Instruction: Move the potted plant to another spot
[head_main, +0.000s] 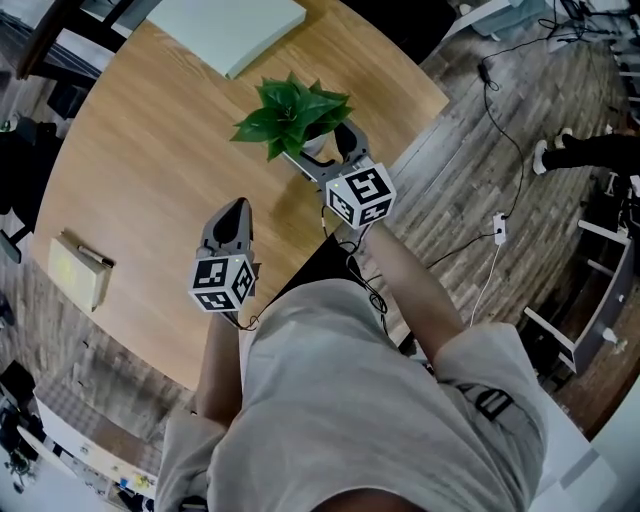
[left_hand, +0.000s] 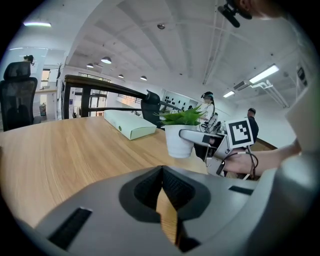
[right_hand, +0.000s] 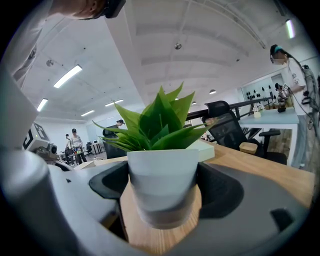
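A small potted plant (head_main: 293, 108) with green leaves and a white pot (right_hand: 162, 185) stands on the round wooden table (head_main: 150, 180), near its right edge. My right gripper (head_main: 320, 148) reaches in from the near side, and its jaws press on both sides of the pot. In the left gripper view the pot (left_hand: 176, 142) shows ahead and to the right, with a right gripper finger (left_hand: 197, 136) across its front. My left gripper (head_main: 235, 207) hovers over the table to the left of and nearer than the plant, shut with nothing in it.
A flat pale green box (head_main: 225, 30) lies at the table's far side, beyond the plant. A small tan notebook (head_main: 80, 270) sits at the left edge. Cables (head_main: 500, 130) run over the floor on the right, where another person's foot (head_main: 550, 155) shows.
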